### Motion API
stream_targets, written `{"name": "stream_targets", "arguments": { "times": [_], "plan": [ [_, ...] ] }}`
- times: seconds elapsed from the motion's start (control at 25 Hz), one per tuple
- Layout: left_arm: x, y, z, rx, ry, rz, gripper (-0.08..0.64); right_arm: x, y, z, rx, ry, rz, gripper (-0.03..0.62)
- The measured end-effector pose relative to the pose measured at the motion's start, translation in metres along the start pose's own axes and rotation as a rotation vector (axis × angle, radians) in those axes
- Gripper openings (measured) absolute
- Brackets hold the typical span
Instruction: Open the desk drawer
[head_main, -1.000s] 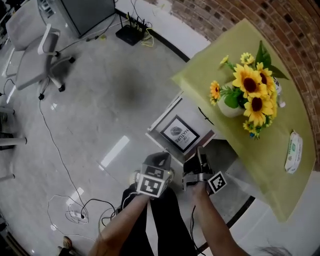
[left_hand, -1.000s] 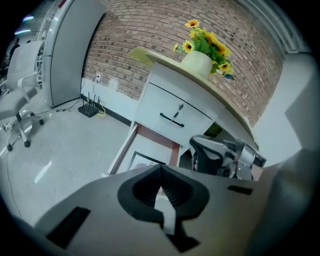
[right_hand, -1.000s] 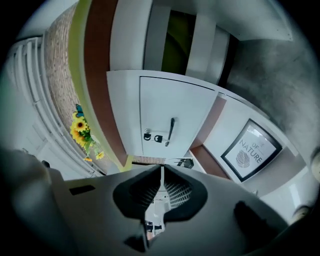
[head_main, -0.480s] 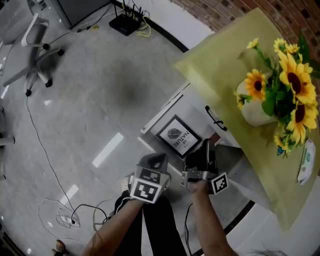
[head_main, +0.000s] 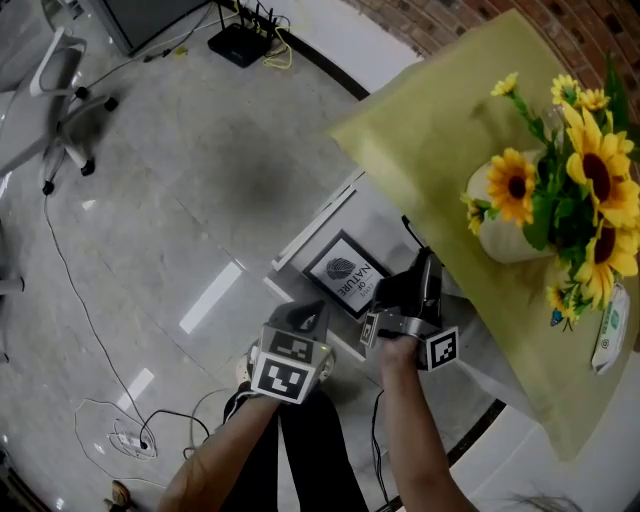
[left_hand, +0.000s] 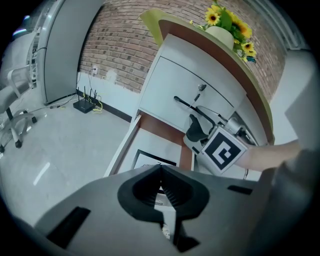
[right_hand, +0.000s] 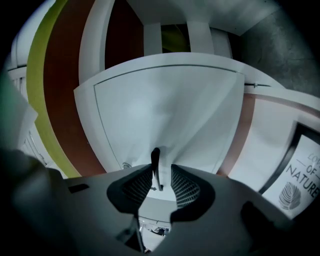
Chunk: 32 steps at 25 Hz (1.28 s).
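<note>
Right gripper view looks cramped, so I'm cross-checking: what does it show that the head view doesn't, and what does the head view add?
Only the right gripper view: the right gripper with its jaws apart, having just been opening, the black handle between them, and a round lock. Only the head view: sunflowers, yellow cloth, left gripper. Both: the framed print in the pulled-out drawer.

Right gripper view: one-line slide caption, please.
Right gripper, jaws just opening, straddles the slim black handle on the white desk front, not clamping it.
</note>
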<state>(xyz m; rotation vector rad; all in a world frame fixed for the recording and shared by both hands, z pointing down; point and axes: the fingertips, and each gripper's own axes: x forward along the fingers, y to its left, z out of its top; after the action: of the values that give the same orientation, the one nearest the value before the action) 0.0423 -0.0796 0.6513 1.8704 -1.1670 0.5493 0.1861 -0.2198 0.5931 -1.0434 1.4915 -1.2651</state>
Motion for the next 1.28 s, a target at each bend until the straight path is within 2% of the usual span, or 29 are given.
{"name": "stream_targets", "arguments": {
  "times": [0.16, 0.4, 0.52, 0.56, 1.04, 1.28],
  "plan": [
    [0.002, 0.003, 0.004, -0.002, 0.001, 0.0, 0.009, 0.004, 0.001, 0.0, 0.007, -0.045, -0.002, 0.117],
    [-0.002, 0.004, 0.003, -0.002, 0.005, 0.0, 0.009, 0.004, 0.0, 0.001, 0.047, -0.168, -0.024, 0.109],
    [-0.004, 0.005, 0.001, -0.005, 0.005, 0.001, 0.009, 0.004, 0.004, 0.002, 0.049, -0.213, -0.024, 0.075],
    [-0.005, 0.005, 0.0, -0.006, 0.005, 0.002, 0.009, 0.005, 0.006, 0.002, 0.047, -0.221, -0.024, 0.037],
    [-0.02, 0.008, -0.01, -0.027, -0.005, 0.008, 0.009, 0.002, 0.009, 0.0, 0.06, -0.244, -0.082, 0.031],
    [-0.03, 0.006, -0.016, -0.024, -0.009, 0.0, 0.009, -0.01, 0.014, -0.012, 0.068, -0.233, -0.077, 0.029]
  ]
}}
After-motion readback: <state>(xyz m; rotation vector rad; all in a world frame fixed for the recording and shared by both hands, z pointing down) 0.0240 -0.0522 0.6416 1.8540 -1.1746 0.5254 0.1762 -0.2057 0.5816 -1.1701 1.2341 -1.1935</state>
